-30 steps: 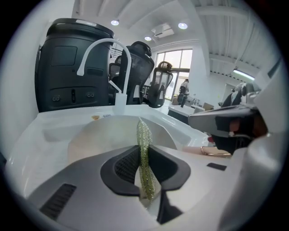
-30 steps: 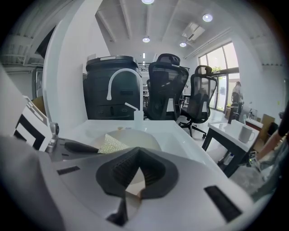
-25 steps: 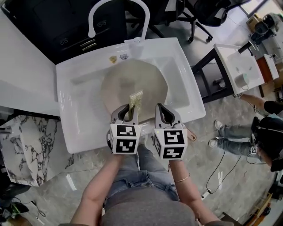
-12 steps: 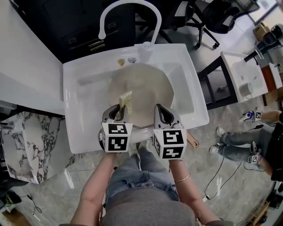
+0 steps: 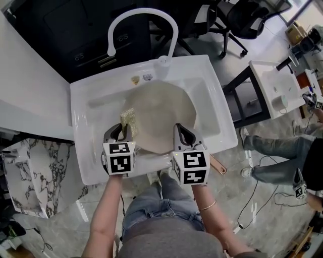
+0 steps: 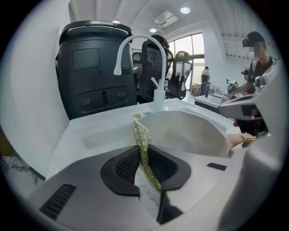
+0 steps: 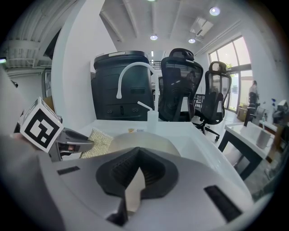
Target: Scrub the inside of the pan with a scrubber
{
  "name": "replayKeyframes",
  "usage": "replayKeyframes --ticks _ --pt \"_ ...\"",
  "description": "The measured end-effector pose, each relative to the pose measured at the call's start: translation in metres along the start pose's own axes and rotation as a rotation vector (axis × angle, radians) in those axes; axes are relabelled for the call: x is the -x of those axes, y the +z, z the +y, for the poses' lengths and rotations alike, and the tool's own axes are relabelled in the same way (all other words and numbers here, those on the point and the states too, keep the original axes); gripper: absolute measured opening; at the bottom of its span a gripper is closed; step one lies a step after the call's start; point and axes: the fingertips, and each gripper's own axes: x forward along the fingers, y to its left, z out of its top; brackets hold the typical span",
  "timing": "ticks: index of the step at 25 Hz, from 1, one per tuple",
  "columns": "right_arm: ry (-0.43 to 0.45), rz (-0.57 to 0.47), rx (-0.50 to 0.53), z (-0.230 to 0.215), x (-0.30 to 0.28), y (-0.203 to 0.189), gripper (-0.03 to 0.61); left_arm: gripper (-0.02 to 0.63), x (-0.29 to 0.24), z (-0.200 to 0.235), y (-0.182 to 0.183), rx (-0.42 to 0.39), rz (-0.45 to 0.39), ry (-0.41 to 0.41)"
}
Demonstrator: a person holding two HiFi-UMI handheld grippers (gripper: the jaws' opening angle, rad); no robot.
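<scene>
Left gripper (image 5: 122, 132) is clamped tight on the scrubber (image 5: 127, 117), which stands edge-up from the closed jaws and pokes out over the pan (image 5: 161, 113) at its 9 o'clock rim. Right gripper (image 5: 182, 133) sits at the pan's 5 o'clock edge with jaws drawn together, and I can't tell whether they pinch the rim. The pan lies tilted in the white sink (image 5: 83, 156), its handle (image 5: 218, 164) jutting over the front rim at 5 o'clock, and the faucet (image 5: 142, 14) arches up at 12 o'clock.
</scene>
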Motion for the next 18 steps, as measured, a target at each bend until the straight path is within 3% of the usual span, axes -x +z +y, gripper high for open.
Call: replayKeyframes --ticks 5,12,18 --pt "-0.009 0.000 -0.003 -0.002 0.000 -0.001 0.009 0.071 -0.003 0.012 0.002 0.007 -0.019 0.013" --pt "-0.034 -0.031 -0.006 -0.004 0.011 0.010 0.009 0.071 0.002 0.008 0.024 -0.049 -0.108 0.004" --pt "-0.060 -0.085 -0.014 -0.007 0.029 0.023 0.009 0.071 0.019 -0.002 0.043 -0.041 -0.202 -0.019"
